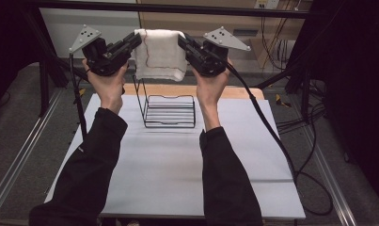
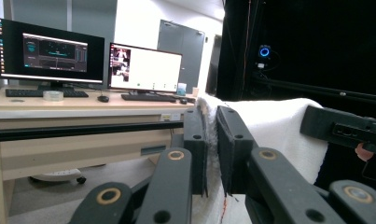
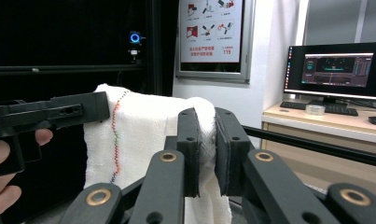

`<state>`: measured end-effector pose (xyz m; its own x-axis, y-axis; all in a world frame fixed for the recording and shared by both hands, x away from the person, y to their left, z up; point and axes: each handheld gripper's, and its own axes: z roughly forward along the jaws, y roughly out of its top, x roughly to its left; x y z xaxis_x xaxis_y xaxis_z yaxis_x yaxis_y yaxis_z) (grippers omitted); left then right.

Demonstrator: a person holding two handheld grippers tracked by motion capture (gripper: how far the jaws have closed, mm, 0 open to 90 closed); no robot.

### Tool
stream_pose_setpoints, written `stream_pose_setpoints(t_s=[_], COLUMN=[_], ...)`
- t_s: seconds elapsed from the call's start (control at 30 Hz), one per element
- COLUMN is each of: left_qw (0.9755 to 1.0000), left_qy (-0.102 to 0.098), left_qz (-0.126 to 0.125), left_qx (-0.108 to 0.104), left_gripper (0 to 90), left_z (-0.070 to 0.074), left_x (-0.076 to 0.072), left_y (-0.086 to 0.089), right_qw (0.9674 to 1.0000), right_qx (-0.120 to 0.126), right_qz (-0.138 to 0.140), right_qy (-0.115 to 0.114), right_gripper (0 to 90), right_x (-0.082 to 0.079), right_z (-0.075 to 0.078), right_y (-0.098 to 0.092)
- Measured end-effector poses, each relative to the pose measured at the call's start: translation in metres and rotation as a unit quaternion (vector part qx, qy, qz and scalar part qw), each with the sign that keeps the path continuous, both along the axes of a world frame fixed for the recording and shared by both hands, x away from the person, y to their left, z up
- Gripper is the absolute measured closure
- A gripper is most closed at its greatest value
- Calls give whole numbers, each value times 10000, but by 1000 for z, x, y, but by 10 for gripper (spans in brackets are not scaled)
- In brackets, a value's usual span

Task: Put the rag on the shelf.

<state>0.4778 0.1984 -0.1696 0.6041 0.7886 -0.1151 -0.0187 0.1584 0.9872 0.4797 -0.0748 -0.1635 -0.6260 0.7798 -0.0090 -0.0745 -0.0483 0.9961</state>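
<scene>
A white folded towel (image 1: pixel 160 54) with a thin red stitched line hangs in the air between my two grippers, above the far part of the table. My left gripper (image 1: pixel 136 40) is shut on the towel's left top corner, and my right gripper (image 1: pixel 182 40) is shut on its right top corner. In the left gripper view the towel (image 2: pixel 274 126) is pinched between the black pads of the left gripper (image 2: pixel 212 140). In the right gripper view the towel (image 3: pixel 139 135) is clamped in the right gripper (image 3: pixel 208 140). Below the cloth stands a black wire rack (image 1: pixel 169 110).
The white table top (image 1: pixel 163 165) lies under the rack, with a wooden strip (image 1: pixel 234 92) along its far edge. Black cables (image 1: pixel 281 146) trail off the right side. A black frame bar (image 1: pixel 168 7) crosses overhead. A desk with monitors (image 2: pixel 50 53) stands beyond.
</scene>
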Motion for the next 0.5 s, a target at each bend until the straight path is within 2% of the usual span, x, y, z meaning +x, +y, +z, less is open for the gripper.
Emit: stream_pose_setpoints(t_s=[0.5], left_qw=[9999], left_qy=[103], left_qz=[47], left_qx=[43], left_gripper=[823], left_z=[-1], left_x=[25], left_y=[-3], right_qw=[9999], right_qx=[-43], right_qz=[-100], right_qy=[105], right_gripper=[816], right_x=[24], right_z=[1], right_y=[1])
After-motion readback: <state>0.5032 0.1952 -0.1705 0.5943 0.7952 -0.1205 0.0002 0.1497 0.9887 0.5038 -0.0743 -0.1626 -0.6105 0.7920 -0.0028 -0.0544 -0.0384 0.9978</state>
